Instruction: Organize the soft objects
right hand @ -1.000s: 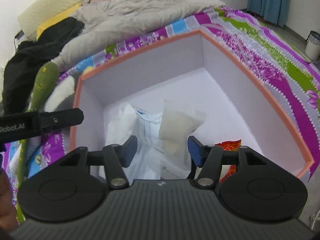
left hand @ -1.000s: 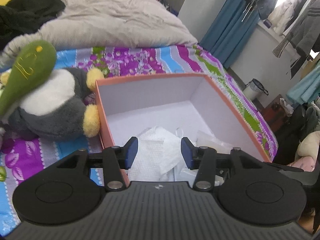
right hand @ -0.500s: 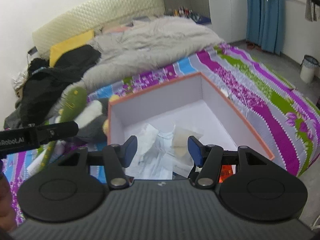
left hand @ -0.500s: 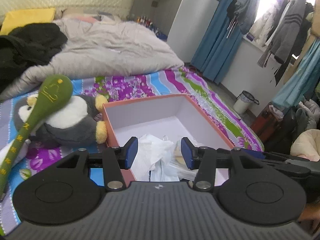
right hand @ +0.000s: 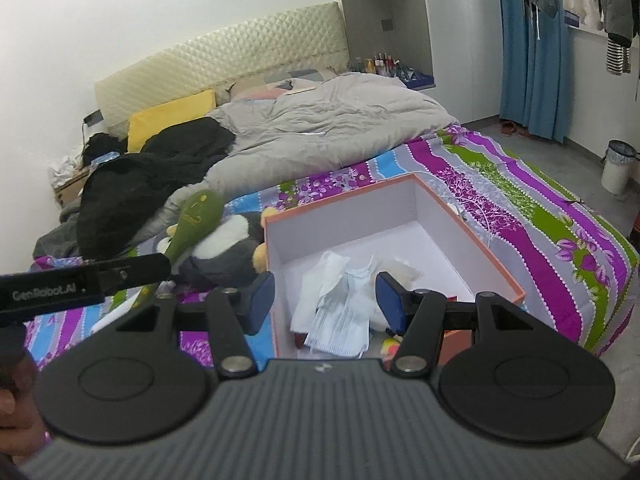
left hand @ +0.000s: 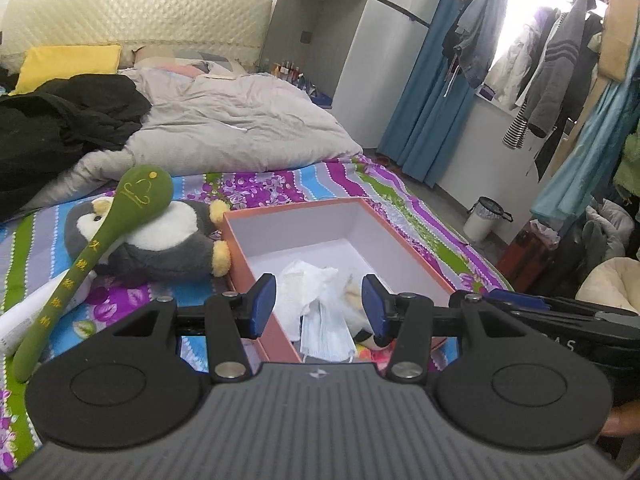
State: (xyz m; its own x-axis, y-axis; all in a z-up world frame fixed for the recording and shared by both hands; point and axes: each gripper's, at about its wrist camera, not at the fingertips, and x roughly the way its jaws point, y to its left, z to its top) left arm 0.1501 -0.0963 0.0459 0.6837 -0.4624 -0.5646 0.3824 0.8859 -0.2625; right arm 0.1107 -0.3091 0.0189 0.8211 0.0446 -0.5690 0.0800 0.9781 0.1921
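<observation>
Left gripper [left hand: 318, 306]: my jaws stand apart with nothing clamped between the blue pads. Through the gap I look down at the orange box [left hand: 404, 240], which sits on the striped floral bedsheet [left hand: 280, 184]. The box lies below and beyond my fingertips, clear of them; no contact.

Right gripper [right hand: 326, 300]: jaws likewise apart, nothing between them. The same orange box [right hand: 472, 236] shows through and to the right of the gap, below the fingertips and not touched.

Box contents, both views: a crumpled white tissue [left hand: 304, 284] toward the near left, a pale blue face mask [left hand: 326, 334] at the near wall, a cream soft item [left hand: 354, 294] just right of them. In the right wrist view the tissue [right hand: 330, 270] and mask [right hand: 340, 320] lie between my two pads in the picture, but down in the box, apart from them. Something red and yellow shows at the near right corner; cannot tell what it is.

Outside the box: a plush penguin [left hand: 160, 236] lies on its back with one yellow foot touching the box's left wall. A green plush spoon [left hand: 96, 248] lies slanted across the penguin's head. A white tube [left hand: 28, 312] lies on the sheet under the spoon's handle.

Farther up the bed: grey duvet [left hand: 224, 128], black clothing [left hand: 60, 120], yellow pillow [left hand: 68, 62].
</observation>
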